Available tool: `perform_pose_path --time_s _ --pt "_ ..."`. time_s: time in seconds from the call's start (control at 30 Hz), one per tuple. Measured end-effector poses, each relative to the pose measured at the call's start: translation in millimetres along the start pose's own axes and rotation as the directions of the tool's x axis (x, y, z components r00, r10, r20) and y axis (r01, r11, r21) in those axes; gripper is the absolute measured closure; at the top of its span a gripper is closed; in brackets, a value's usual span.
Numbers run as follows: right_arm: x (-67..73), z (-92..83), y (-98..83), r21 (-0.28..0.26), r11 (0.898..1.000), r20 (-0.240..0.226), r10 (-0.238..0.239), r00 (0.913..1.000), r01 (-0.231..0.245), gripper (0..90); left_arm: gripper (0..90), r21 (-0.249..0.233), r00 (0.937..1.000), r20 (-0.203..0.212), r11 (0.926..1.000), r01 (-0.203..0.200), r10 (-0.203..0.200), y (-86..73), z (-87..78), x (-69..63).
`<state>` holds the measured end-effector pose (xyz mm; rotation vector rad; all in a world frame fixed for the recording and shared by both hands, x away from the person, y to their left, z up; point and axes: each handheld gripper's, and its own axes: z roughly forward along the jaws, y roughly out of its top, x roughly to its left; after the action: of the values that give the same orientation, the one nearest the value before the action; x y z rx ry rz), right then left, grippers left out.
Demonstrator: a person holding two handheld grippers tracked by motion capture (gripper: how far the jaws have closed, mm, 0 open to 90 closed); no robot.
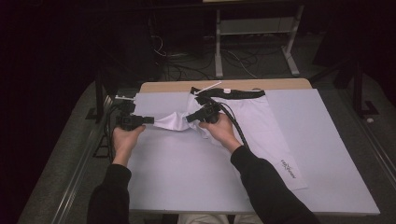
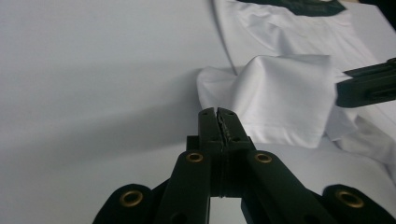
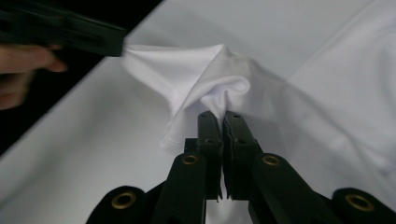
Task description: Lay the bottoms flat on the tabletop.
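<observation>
Both your left hand-held gripper (image 2: pixel 218 112) and right hand-held gripper (image 3: pixel 222 114) clench the white garment (image 1: pixel 243 116); uneven pulling could slip the thin fabric free.

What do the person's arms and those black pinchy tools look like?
Both arms wear long black sleeves, bare from the wrist down. Each hand holds a black tool: the left gripper and the right gripper. Up close, each has two straight black jaws on angled black bars joined with round brass-coloured rivets. The inner faces of the jaws look ridged. A thick black cable trails from the right one.
</observation>
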<state>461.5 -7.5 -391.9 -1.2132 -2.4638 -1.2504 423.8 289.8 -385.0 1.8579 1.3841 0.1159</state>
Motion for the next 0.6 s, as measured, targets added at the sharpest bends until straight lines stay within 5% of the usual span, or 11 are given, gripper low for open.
perform_pose_path --time_s 0.13,0.27,0.43,0.6 --pt "13.1 -21.3 -4.7 0.04 0.999 -0.087 0.003 0.9962 0.001 85.4 89.2 0.027 0.9995 0.006 0.9991 -0.032 0.032 -3.0 -9.6 -7.8" --pt "24.0 -34.2 -15.2 0.121 0.993 -0.154 0.01 0.9881 0.009 85.2 89.1 0.033 0.9974 0.055 0.9983 -0.048 0.046 -10.9 -15.7 -18.8" --pt "25.5 -36.8 -31.3 0.209 0.978 -0.212 0.021 0.9769 0.024 84.8 89.1 0.068 0.9947 0.03 0.9926 -0.1 0.099 -24.4 -13.3 -30.1" --pt "12.5 -26.7 -34.5 0.191 0.978 -0.087 -0.062 0.9942 0.078 84.1 89.2 0.101 0.9926 -0.016 0.9879 -0.118 0.12 -29.9 0.4 -31.5"
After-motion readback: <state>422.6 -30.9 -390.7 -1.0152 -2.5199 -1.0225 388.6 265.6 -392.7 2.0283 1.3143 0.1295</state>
